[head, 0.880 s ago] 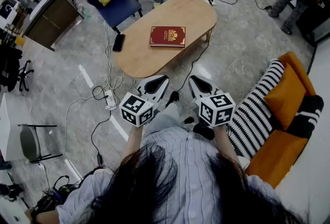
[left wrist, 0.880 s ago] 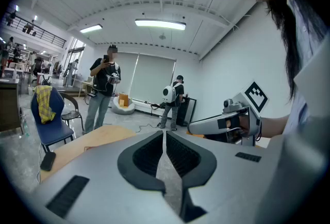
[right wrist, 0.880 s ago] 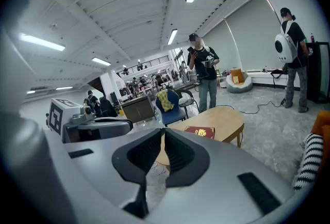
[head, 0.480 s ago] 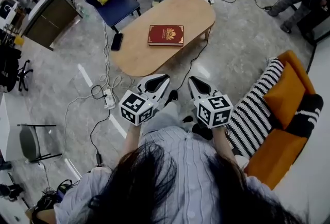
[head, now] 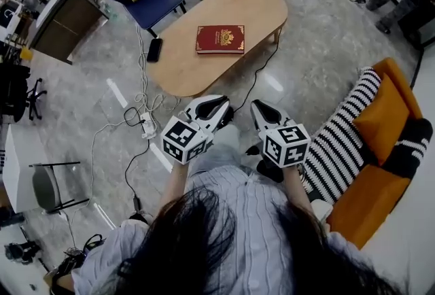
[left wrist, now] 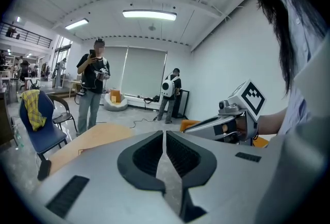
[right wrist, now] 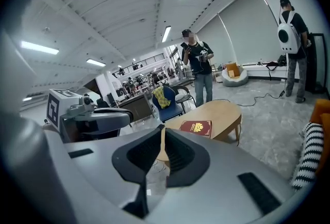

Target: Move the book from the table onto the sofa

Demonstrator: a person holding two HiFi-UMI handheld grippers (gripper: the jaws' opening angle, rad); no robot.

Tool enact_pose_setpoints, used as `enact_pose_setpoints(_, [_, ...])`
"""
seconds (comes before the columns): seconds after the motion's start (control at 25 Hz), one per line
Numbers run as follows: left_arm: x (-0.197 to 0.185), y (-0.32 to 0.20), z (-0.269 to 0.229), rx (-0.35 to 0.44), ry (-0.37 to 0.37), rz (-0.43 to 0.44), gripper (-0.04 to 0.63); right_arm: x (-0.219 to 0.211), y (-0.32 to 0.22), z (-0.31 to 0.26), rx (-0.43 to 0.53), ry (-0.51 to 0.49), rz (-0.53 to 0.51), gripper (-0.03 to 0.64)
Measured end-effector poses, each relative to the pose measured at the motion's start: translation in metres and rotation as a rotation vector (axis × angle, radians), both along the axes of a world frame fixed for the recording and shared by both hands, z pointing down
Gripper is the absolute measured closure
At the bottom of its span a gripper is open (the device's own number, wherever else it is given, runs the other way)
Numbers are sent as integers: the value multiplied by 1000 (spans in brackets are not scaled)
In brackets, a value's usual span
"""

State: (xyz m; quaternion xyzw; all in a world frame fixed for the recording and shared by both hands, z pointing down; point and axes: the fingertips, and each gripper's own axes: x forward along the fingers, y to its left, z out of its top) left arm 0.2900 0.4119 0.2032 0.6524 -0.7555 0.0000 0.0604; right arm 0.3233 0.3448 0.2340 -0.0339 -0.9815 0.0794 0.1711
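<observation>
**Legible Markings: None**

No text, number, brand or sign can be read in any view.

- Book [head: 220,39]: the red cover carries a gold emblem and a gold border. Any lettering on it is too small to read.
- Cubes on the left gripper [head: 219,110] and the right gripper [head: 257,109]: the faces show black-and-white square markers. These are patterns only, with no characters.
</observation>
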Motion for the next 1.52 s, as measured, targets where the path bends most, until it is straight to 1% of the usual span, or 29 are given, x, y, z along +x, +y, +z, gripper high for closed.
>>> enact_pose_setpoints(0.12, [-18,-8,0,11,15,2,584,-16,-11,2,-14,10,13,580])
enact_pose_setpoints(0.2, [-34,-15,2,4,16,8,584,-33,-20,5,-26,21,24,580])
enact_pose_setpoints(0.36, [-78,-26,12,-80,-37,33,584,-80,-40,8,-63,44,58,580])
enact_pose_setpoints(0.48, [-118,-35,16,-113,-67,63,584,-121,-59,9,-84,58,103,580])
enact_pose_setpoints(0.68, [-204,-44,20,-106,-61,56,583,-186,-87,12,-92,51,179,580])
enact_pose_setpoints(0.76, [-236,-48,26,-111,-42,69,583,-205,-100,14,-83,58,209,580])
enact_pose_setpoints(0.96, [-311,-54,49,-158,-9,97,583,-242,-130,20,-68,74,293,580])
enact_pose_setpoints(1.08, [-348,-60,62,-157,22,77,581,-258,-148,29,-53,102,329,580])
enact_pose_setpoints(1.2, [-378,-70,79,-167,40,78,577,-277,-164,45,-39,140,338,580])
enact_pose_setpoints(1.32, [-402,-81,105,-192,119,71,563,-297,-175,67,-22,195,324,580])
enact_pose_setpoints(1.44, [-423,-90,134,-201,203,44,548,-316,-184,92,-13,247,302,580])
enact_pose_setpoints(1.52, [-433,-96,157,-222,246,27,538,-327,-189,112,-16,278,283,580])
